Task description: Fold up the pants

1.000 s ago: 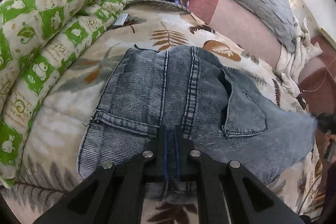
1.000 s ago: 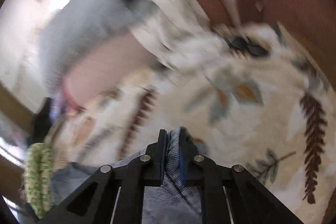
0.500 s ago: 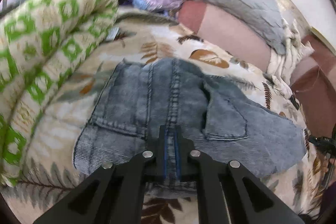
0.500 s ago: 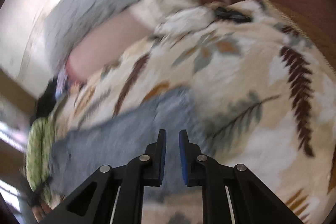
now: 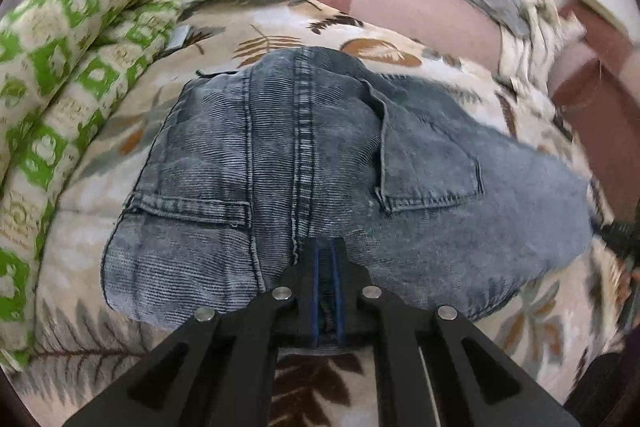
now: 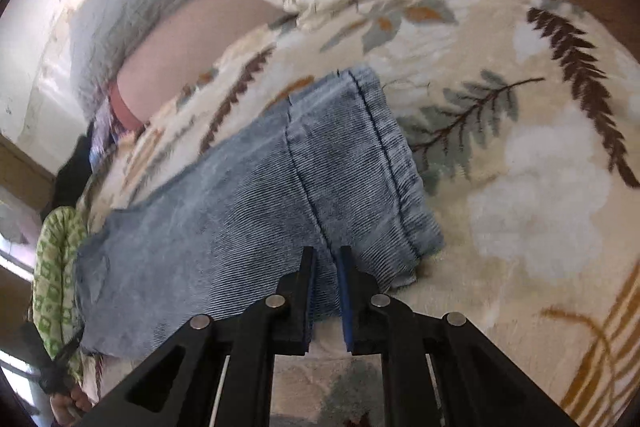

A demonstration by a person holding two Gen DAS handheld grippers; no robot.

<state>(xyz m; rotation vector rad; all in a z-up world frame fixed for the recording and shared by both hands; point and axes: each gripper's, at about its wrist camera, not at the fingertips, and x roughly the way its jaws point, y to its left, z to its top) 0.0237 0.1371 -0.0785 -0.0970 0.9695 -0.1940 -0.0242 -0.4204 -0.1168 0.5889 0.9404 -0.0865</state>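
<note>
While left fingers (image 5: 327, 259) pinch the jeans (image 5: 320, 163) waistband, right fingers (image 6: 325, 267) gape narrowly over the hem.

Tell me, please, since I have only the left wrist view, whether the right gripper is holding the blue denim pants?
Observer: No. The right gripper is open, its fingers poised over the near edge of the blue denim pants without pinching the cloth.
Operator: Thank you. Where does the leg's hem lie?
Observer: The stitched hem rests flat on the cream leaf-print fleece blanket, just beyond and to the right of the fingertips.
</note>
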